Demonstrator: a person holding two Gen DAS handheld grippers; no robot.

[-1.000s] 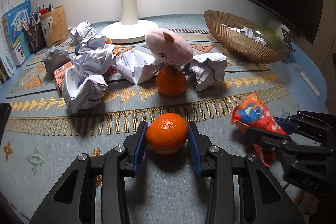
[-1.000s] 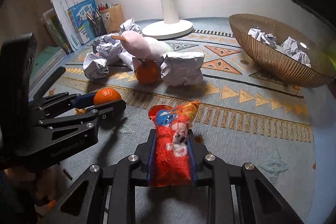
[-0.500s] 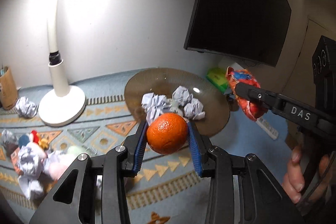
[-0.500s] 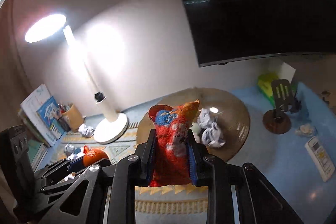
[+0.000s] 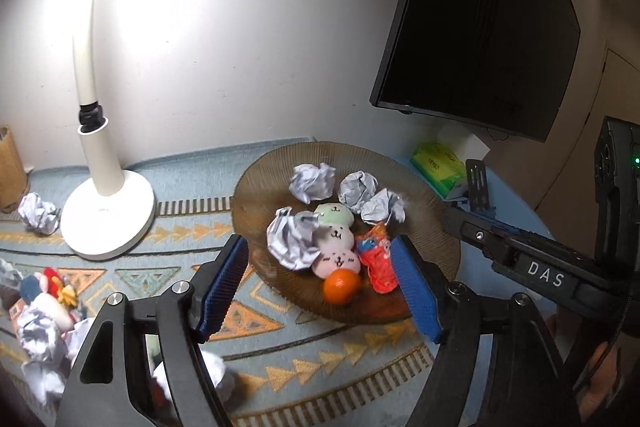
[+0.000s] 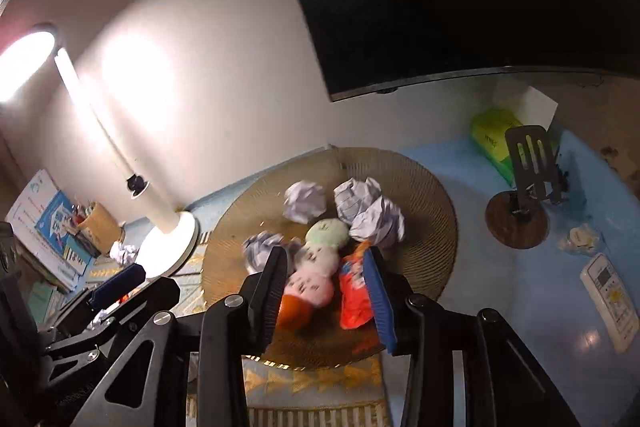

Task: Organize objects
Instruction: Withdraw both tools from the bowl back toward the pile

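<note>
1. The bowl (image 5: pixel 256 187) on the counter (image 5: pixel 516 215) has gained two things since half a second ago: the orange (image 5: pixel 340 286) and the red snack packet (image 5: pixel 376 263) now lie in it, at its near side, beside the plush toys (image 5: pixel 336 247) and paper balls (image 5: pixel 312 183).
2. The left gripper (image 5: pixel 320 285) has just been opening; its jaws stand wide and released, with nothing between them, the orange resting below in the bowl.
3. The right gripper (image 6: pixel 326 291) has likewise just been opening. Its jaws stand parted and grasp nothing; the packet lies below them, near the blue pad.
4. By my judgement both drops are done, and the crumpled paper (image 5: pixel 38 213) and toys still on the mat (image 5: pixel 280 355) are left to gather.
5. Only the left view shows that leftover clutter; only the right shows the remote (image 6: pixel 610 297) and the phone stand (image 6: pixel 520 195).
</note>
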